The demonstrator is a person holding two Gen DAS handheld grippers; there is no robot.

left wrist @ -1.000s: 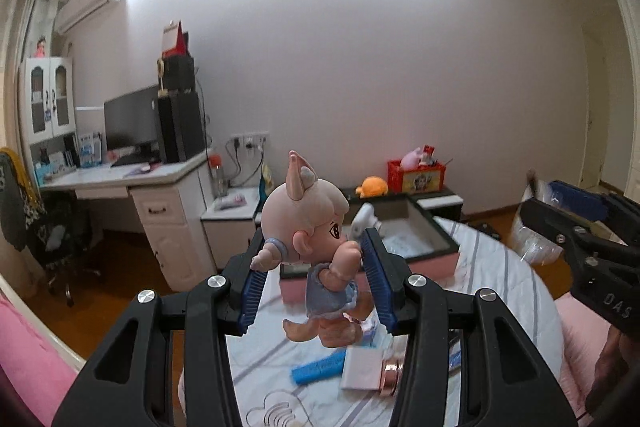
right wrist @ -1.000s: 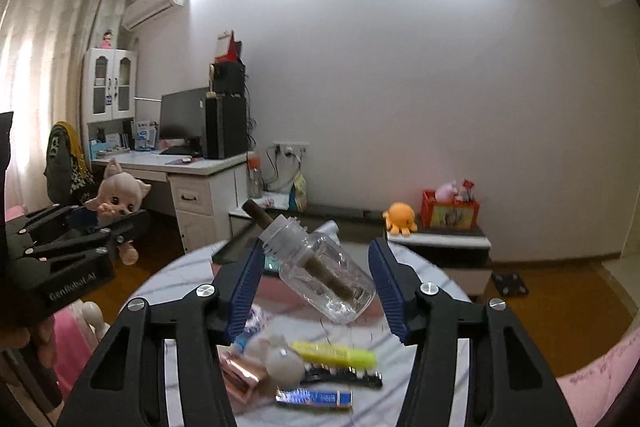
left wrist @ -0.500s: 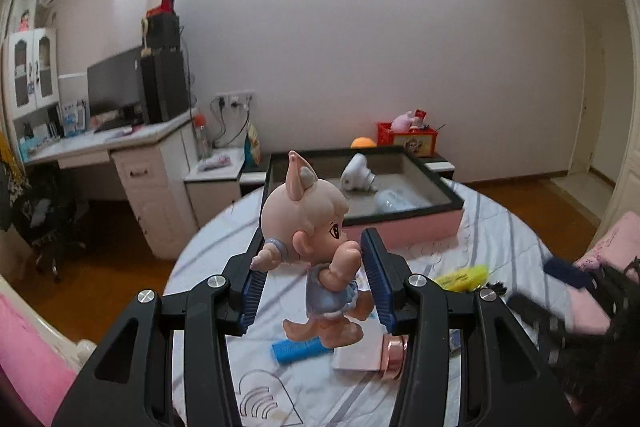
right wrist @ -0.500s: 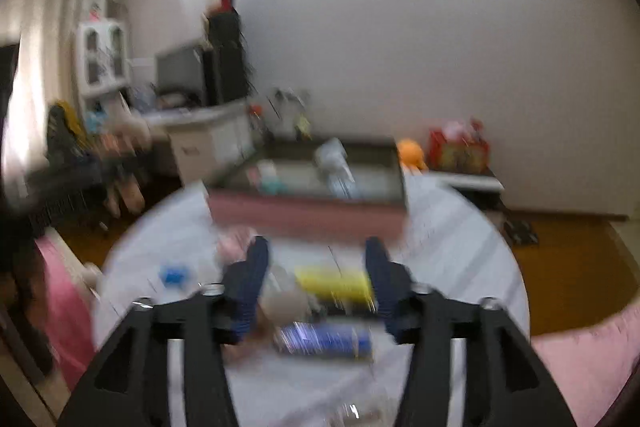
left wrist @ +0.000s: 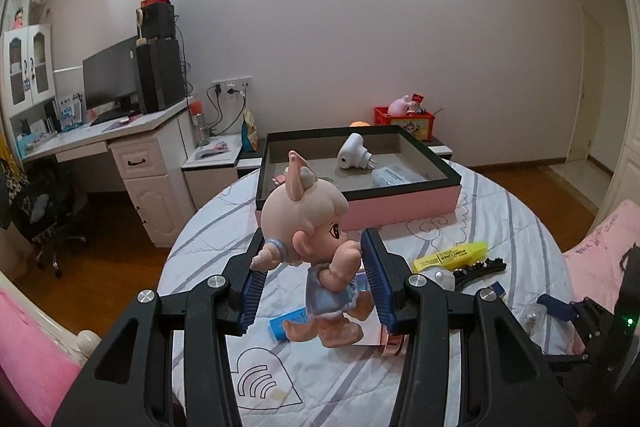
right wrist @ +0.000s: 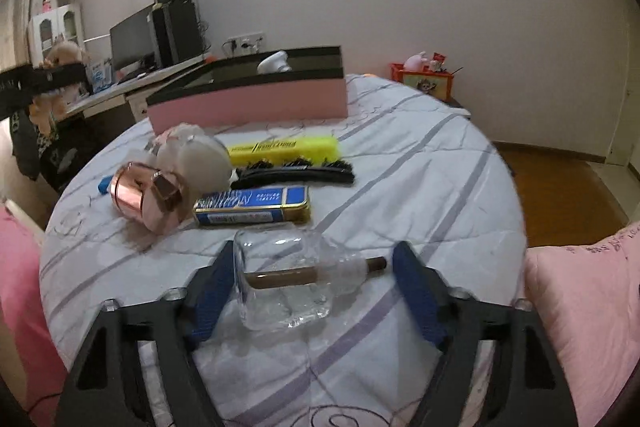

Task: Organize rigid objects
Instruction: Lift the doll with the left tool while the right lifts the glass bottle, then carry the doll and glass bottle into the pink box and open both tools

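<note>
The right gripper [right wrist: 312, 287] has dropped to the round quilted surface [right wrist: 420, 163], its jaws just opening off the clear glass bottle [right wrist: 288, 283], which lies sideways, released. The left gripper [left wrist: 314, 281] stays clamped on the pink pig-eared doll [left wrist: 316, 251], likely bound next for the pink box [left wrist: 400, 207].

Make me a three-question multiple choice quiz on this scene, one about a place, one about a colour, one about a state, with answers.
1. Where does the glass bottle lie?
A. in the box
B. on the bedcover between the right hand-held gripper fingers
C. on the desk

2. What colour is the marker?
A. yellow
B. green
C. red

3. What is the left hand-held gripper doing?
A. gripping a doll
B. open, empty
C. gripping a comb

Answers:
B, it rests on the cover, pads apart from it.
A, bright yellow barrel.
A, pads press on the doll.
</note>
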